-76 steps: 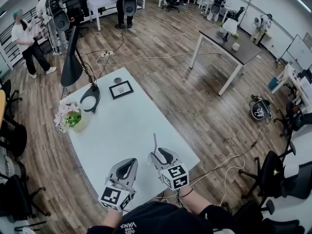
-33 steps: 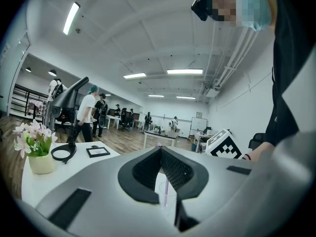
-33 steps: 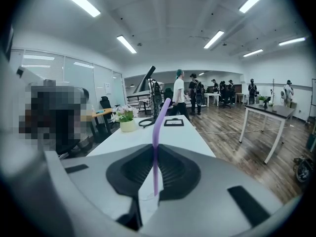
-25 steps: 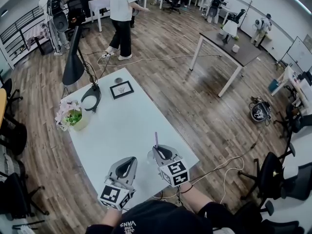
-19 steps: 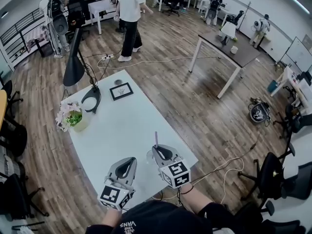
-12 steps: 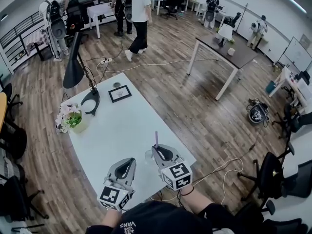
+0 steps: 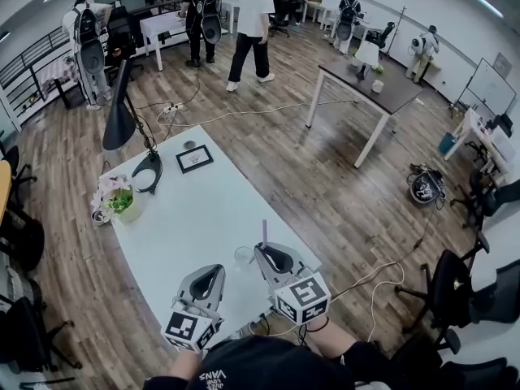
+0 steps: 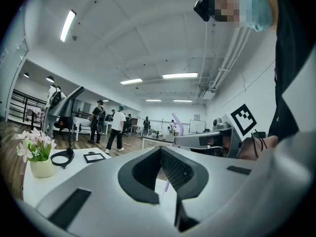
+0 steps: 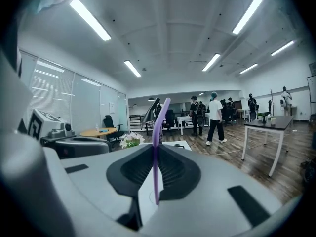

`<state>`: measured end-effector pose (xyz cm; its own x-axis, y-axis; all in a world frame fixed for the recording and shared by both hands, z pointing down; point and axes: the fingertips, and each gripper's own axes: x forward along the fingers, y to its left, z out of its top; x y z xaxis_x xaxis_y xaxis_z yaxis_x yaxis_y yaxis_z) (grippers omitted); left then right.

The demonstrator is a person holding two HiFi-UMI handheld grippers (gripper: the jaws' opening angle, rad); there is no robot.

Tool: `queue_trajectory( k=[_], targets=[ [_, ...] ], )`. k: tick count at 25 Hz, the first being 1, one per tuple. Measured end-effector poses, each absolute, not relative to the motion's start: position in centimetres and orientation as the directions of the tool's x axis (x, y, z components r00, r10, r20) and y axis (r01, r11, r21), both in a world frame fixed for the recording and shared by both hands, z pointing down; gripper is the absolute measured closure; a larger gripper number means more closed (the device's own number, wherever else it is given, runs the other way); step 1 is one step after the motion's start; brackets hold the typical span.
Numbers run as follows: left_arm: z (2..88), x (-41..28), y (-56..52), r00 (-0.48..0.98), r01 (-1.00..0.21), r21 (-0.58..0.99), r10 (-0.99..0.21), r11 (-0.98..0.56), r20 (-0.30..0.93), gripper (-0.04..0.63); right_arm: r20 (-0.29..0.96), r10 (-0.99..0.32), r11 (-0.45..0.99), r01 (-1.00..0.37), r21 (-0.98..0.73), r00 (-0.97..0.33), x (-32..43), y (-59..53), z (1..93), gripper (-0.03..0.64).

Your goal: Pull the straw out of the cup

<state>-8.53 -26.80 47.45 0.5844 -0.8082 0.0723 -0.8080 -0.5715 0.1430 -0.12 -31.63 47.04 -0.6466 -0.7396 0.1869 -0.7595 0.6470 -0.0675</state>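
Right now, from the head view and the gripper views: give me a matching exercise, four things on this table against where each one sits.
Things
1. purple plastic straw
2. clear plastic cup
3. small black picture frame
4. pink flowers in a pale pot

Places
A. at the left edge of the white table
B. lying flat at the table's far end
C. clamped upright in the right hand-held gripper
D. on the table just left of the right hand-held gripper

Pairs: 1-C, 2-D, 3-B, 4-A

I see the white worktop (image 7: 191, 214) carrying a clear cup (image 7: 243, 255), a flower pot (image 7: 123, 205), a lamp (image 7: 119, 124) and a small frame (image 7: 195, 158).
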Motion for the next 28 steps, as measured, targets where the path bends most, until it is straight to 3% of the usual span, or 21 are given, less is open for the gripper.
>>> queue_trajectory(
  k=[28],
  targets=[
    [47.2,-6.0,-23.0,0.566,-0.822,0.131,-0.821,-0.554,0.073,0.584,0.202,-0.724,0.643,-0.751,-0.146,-0.659,3.8,-24.8,48.5,0.577]
  ],
)
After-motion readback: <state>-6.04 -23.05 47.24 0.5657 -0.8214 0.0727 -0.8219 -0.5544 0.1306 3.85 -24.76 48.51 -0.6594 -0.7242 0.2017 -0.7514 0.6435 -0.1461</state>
